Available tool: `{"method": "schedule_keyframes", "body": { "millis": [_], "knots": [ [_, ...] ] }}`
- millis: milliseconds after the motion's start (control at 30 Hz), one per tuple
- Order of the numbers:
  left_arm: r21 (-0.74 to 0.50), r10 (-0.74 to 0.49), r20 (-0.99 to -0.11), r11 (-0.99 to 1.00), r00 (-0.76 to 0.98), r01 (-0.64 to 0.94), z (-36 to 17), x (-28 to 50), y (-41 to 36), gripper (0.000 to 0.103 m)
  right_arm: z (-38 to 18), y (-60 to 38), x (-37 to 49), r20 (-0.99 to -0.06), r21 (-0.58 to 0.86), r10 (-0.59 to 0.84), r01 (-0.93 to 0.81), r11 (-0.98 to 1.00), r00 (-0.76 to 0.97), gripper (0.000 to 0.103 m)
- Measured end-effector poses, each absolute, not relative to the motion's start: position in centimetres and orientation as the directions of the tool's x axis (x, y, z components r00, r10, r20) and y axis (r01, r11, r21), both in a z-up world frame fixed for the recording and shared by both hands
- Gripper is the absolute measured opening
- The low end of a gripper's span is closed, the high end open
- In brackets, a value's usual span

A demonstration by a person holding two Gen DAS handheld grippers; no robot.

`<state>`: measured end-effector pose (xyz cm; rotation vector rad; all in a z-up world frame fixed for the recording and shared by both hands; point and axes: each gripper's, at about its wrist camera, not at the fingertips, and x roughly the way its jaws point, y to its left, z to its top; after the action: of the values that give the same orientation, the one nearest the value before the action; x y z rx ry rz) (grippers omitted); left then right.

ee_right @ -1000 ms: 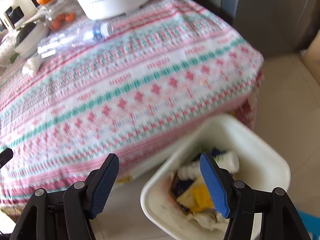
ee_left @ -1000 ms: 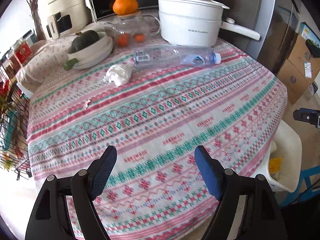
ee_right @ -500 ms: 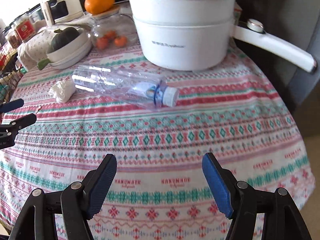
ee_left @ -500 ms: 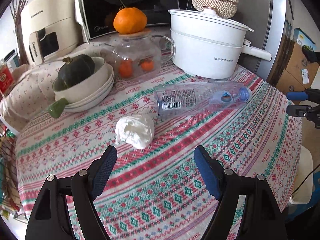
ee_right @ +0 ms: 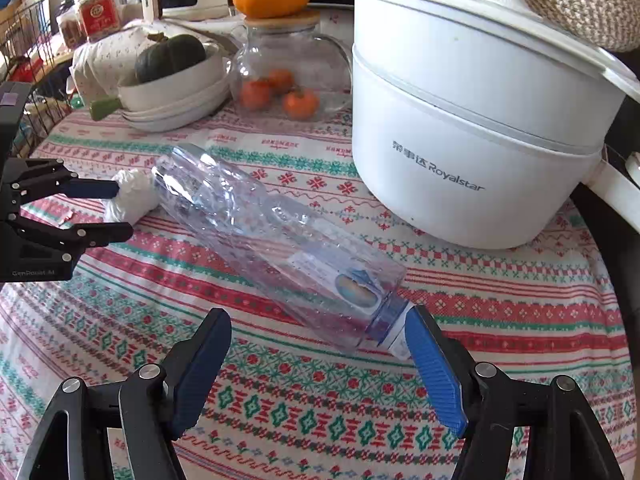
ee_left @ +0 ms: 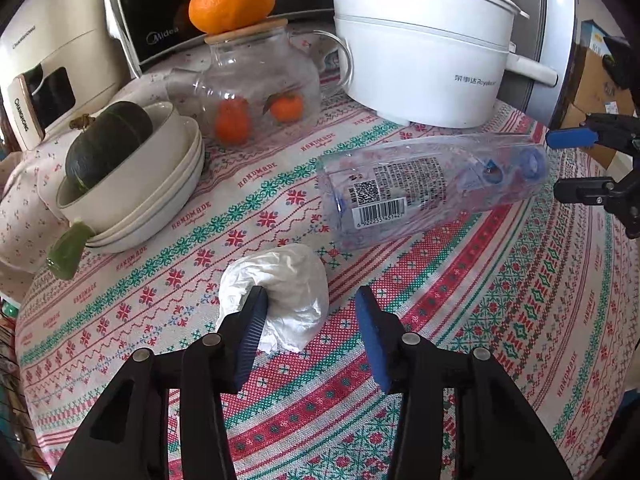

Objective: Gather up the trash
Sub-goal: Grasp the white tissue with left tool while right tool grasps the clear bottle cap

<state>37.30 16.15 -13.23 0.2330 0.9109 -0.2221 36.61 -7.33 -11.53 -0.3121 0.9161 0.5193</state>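
Left wrist view: left gripper point(ee_left: 308, 308) is closing around crumpled white tissue point(ee_left: 286, 284) near table point(ee_left: 520, 300) centre; left pad touches it, right pad apart. Right gripper point(ee_right: 318, 356) has jaws wide apart, empty, w/ plastic bottle point(ee_right: 276, 244) cap just beside its right pad.

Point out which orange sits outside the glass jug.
The large orange resting on the glass jug's wooden lid; the smaller oranges lie inside, at the bottom.
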Motion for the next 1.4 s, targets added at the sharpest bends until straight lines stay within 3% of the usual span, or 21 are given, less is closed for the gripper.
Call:
{"method": "schedule_keyframes", "body": {
  "millis": [67,333,367,400,633,733,800,833,1067,1133,1267,1400],
  "knots": [
    [0.101,-0.080,-0.798,0.960,0.598,0.263,-13.2,37.3,16.8,0.030,-12.4,-7.2,37.1,-0.824,-0.052,0.279,-0.557,0.829,0.493,0.075],
    [0.041,-0.088,-0.805,0.978,0.587,0.203,-13.0,36.7,17.7,0.021,-13.7,-7.2,37.4,-0.820,-0.099,0.269,-0.590,0.802,0.504,0.078],
    [0.038,-0.086,-0.805,0.980,0.587,0.195,-12.9,36.6,17.7,0.016,-13.7,-7.2,37.4,-0.823,-0.102,0.268,-0.595,0.797,0.501,0.078],
    [0.029,-0.089,-0.804,0.982,0.588,0.188,-12.7,36.5,17.8,0.002,-13.6,-7.2,37.4,-0.826,-0.104,0.265,-0.597,0.795,0.497,0.078],
    [-0.041,-0.136,-0.813,0.983,0.567,0.177,-11.5,35.7,17.9,0.001,-13.1,-9.3,36.8,-0.829,-0.081,0.280,-0.599,0.797,0.485,0.078],
    [-0.028,-0.140,-0.817,0.979,0.560,0.203,-11.3,35.6,17.1,0.013,-13.2,-10.3,36.7,-0.830,-0.107,0.259,-0.597,0.795,0.495,0.078],
    [0.021,-0.108,-0.801,0.978,0.588,0.209,-11.0,35.2,16.6,0.066,-13.3,-10.6,37.0,-0.832,-0.119,0.246,-0.593,0.796,0.498,0.078],
    [0.040,-0.094,-0.786,0.979,0.611,0.202,-10.8,35.1,16.6,0.075,-13.4,-10.7,37.2,-0.832,-0.124,0.243,-0.594,0.795,0.499,0.078],
    [0.077,-0.041,-0.816,0.981,0.577,0.179,-12.9,36.9,17.1,0.077,-14.3,-9.6,38.1,-0.838,-0.160,0.245,-0.648,0.745,0.488,0.078],
    [0.067,-0.042,-0.822,0.983,0.568,0.171,-13.5,37.2,17.5,0.075,-14.8,-9.1,38.3,-0.845,-0.150,0.253,-0.664,0.732,0.470,0.078],
    [0.008,-0.098,-0.828,0.982,0.552,0.187,-14.3,37.3,17.8,0.041,-15.5,-8.3,38.6,-0.848,-0.156,0.253,-0.675,0.721,0.466,0.078],
    [0.033,-0.083,-0.827,0.980,0.556,0.196,-14.4,37.0,17.2,0.032,-15.8,-7.7,38.9,-0.843,-0.144,0.263,-0.668,0.730,0.470,0.077]
  ]
}}
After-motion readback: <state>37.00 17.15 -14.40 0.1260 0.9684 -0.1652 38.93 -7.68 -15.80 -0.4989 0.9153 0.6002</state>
